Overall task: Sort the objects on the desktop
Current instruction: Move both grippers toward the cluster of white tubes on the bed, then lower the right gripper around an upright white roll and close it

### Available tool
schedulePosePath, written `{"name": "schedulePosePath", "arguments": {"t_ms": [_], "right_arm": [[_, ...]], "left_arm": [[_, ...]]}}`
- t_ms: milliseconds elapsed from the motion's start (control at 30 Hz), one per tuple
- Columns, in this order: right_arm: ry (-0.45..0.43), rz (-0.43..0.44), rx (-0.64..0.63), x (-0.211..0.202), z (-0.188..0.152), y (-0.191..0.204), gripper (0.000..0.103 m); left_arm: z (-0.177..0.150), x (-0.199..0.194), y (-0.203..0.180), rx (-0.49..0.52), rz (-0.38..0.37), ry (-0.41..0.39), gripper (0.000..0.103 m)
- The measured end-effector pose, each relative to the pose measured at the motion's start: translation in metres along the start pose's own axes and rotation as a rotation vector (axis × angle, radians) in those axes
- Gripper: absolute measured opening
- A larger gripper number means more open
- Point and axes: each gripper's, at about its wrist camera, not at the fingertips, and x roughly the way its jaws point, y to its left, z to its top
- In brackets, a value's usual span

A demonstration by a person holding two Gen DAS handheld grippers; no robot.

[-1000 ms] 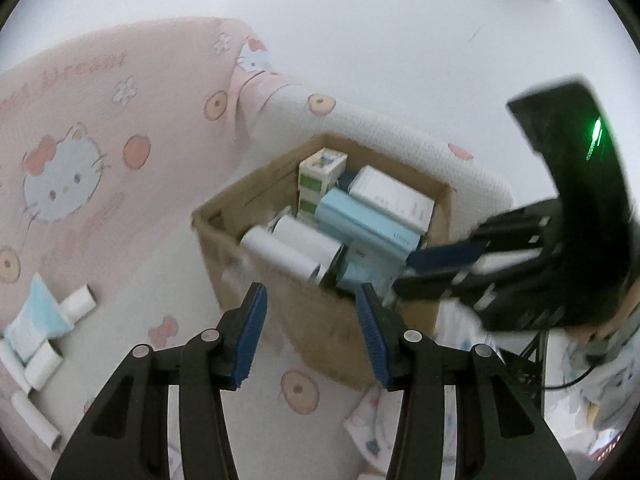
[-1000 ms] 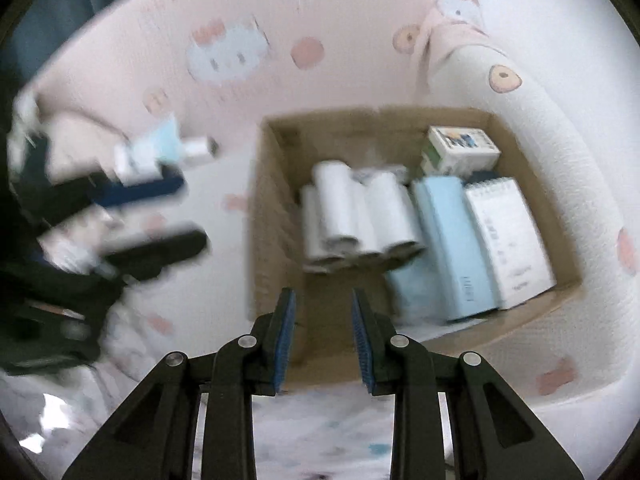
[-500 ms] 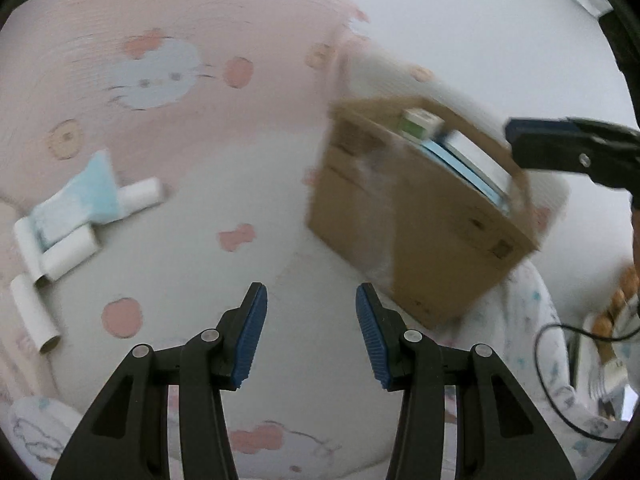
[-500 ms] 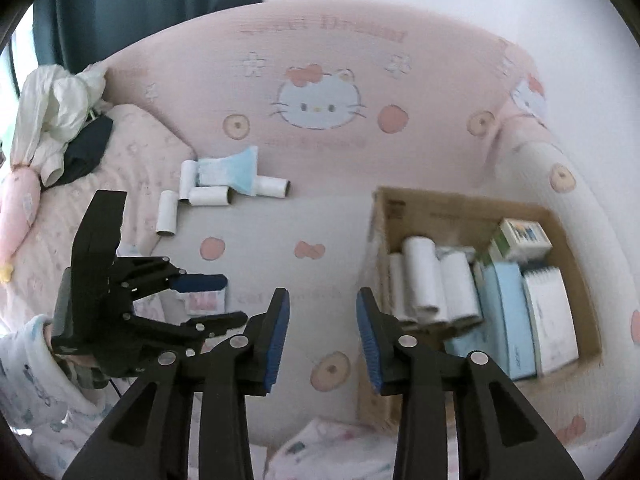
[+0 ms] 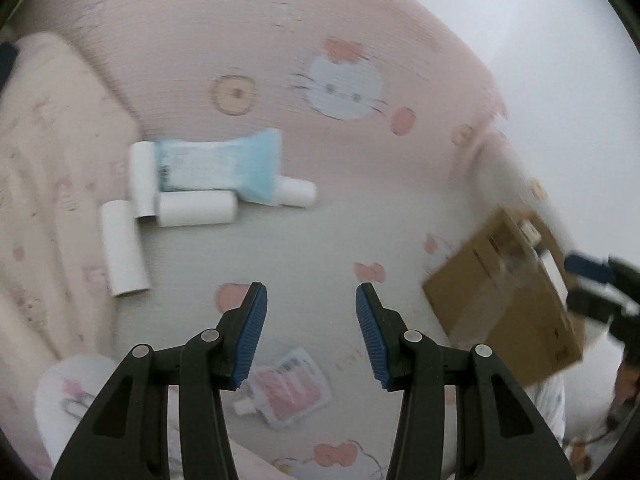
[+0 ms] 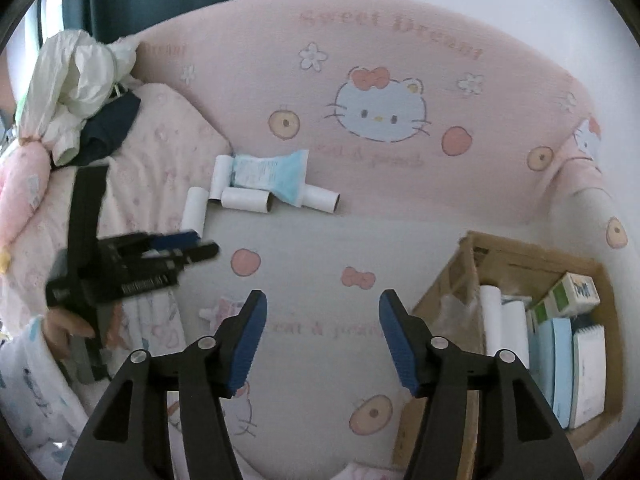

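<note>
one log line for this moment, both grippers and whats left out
left gripper: open, empty | right gripper: jaws just opened, empty | cardboard box: part-filled | blue tube and paper rolls: loose on mat | pink pouch: near left gripper

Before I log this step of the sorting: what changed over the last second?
Both tools swung away from the cardboard box toward the loose paper rolls and blue pouch. The right tool has just been opening, nothing between its jaws. The left tool stayed open and empty. The box's contents and the loose items look unmoved.

Right tool (image 6: pixel 322 312) now wide, empty.
</note>
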Motion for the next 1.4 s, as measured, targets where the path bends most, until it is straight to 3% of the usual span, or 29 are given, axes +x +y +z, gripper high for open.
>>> {"name": "schedulePosePath", "arguments": {"t_ms": [267,367,467,533,667,867,1033,1233,1400], "right_arm": [[0.017,0.049,-0.041,0.038,0.014,0.02,0.056],[0.019,0.054,-0.073,0.053,0.018,0.03,0.056],[0.009,0.06,-0.129,0.068,0.022,0.047,0.056],[-0.002,0.096,-0.135,0.077,0.025,0.055,0.056],[0.01,0.18,-0.128,0.103,0.037,0.073,0.056],[0.016,0.24,-0.153,0.147,0.058,0.105,0.057],[0.094,0.297,-0.12,0.195,0.065,0.123,0.057],[0.21,0.297,-0.091,0.247,0.062,0.139,0.057],[0.281,0.328,-0.092,0.273,0.063,0.151,0.057]], "left_arm": [[0.021,-0.008,0.058,-0.144,0.05,-0.09,0.051],[0.013,0.0,0.09,-0.268,0.073,-0.109,0.05],[0.008,-0.005,0.123,-0.442,0.012,-0.166,0.05],[0.005,-0.01,0.136,-0.514,0.055,-0.208,0.05],[0.004,0.003,0.158,-0.647,0.113,-0.132,0.05],[0.016,0.021,0.164,-0.634,0.159,-0.047,0.05],[0.025,0.042,0.183,-0.699,0.113,0.011,0.05],[0.019,0.057,0.222,-0.89,0.077,0.045,0.05],[0.017,0.06,0.227,-0.919,0.028,0.047,0.05]]}}
